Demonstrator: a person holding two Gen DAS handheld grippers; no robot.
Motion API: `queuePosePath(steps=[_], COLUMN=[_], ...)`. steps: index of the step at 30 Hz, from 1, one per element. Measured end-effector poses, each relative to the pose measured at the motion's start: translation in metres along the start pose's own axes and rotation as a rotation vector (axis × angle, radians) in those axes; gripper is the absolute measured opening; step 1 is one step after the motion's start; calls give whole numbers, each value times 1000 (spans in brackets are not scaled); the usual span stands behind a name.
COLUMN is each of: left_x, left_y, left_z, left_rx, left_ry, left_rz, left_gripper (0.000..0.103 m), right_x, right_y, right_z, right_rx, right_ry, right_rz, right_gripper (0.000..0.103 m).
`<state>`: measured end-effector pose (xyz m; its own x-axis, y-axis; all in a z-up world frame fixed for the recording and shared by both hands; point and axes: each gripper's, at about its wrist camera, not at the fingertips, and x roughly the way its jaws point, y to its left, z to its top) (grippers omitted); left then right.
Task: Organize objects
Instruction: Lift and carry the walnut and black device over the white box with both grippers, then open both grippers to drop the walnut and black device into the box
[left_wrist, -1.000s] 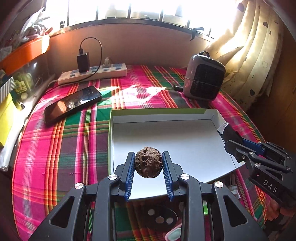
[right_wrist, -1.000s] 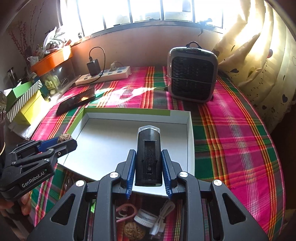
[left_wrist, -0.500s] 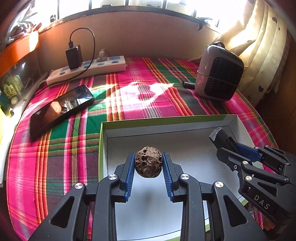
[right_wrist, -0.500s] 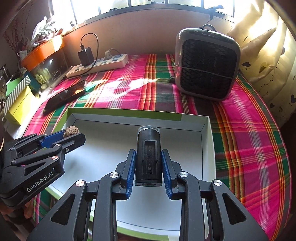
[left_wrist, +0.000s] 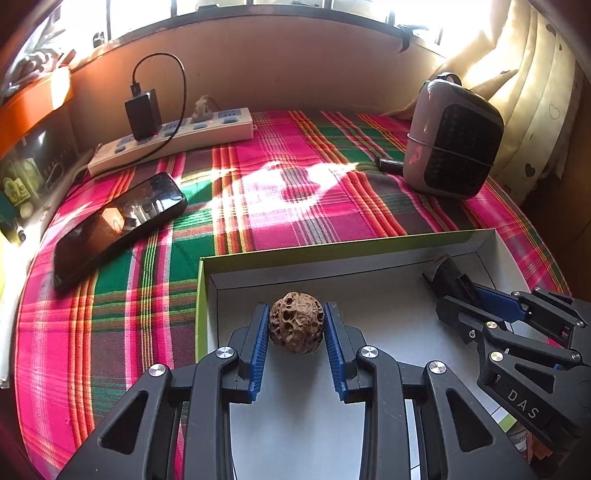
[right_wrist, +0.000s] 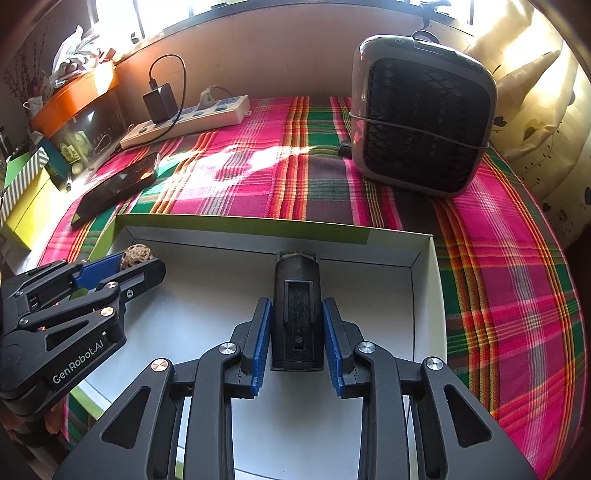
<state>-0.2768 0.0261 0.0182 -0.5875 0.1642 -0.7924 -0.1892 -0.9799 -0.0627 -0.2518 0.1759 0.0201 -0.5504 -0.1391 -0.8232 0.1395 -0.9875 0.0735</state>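
Plaid cloth (left_wrist: 295, 206): pink, green and orange checked fabric covers the whole tabletop, with a patch of sunlight at its middle.
Left gripper (left_wrist: 296, 328): black frame, blue ribbed pads — closed narrowly on a brown, pitted, round walnut (left_wrist: 296, 326) pinched at its two sides. In the right wrist view the same gripper (right_wrist: 138, 258) enters from 9 o'clock with the walnut (right_wrist: 137, 254) showing at its tip.
Right gripper (right_wrist: 296, 332): same build, closed on a black rectangular plastic device with a recessed slot (right_wrist: 296, 306), which stands out ahead of the pads toward 12 o'clock. In the left wrist view this gripper (left_wrist: 461, 291) comes in from 3 o'clock, the device (left_wrist: 447, 275) at its tip.
Box (right_wrist: 258, 227): shallow white cardboard tray with green outer walls, lying flat on the cloth. Both grippers and what they hold sit over its white floor — the walnut near its left wall, the device toward its far right corner. Whether either touches the floor cannot be told.
Phone (left_wrist: 118, 225): black glossy smartphone, flat on the cloth at 10 o'clock of the box.
Power strip (left_wrist: 173, 142): long white strip at 11 o'clock by the wall, with a black charger brick (left_wrist: 143, 114) plugged in.
Heater (right_wrist: 421, 129): grey rounded box with a black grille, upright at 1 o'clock beyond the box.
Curtain (right_wrist: 535, 122): cream fabric with small hearts, at 2 o'clock.
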Motion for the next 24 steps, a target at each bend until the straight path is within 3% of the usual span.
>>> queuePosePath(steps=[21,24], left_x=[3,2], left_y=[-3,-3], left_z=[1,2], left_rx=[23,19], left_ry=[-1,-1], left_rz=[15,8], left_gripper=[28,30], right_x=[1,1], right_y=[-2,-3], right_z=[1,1], right_rx=[12,17], right_ry=[-8,-5], right_rz=[-16,-20], right_gripper=[29,36])
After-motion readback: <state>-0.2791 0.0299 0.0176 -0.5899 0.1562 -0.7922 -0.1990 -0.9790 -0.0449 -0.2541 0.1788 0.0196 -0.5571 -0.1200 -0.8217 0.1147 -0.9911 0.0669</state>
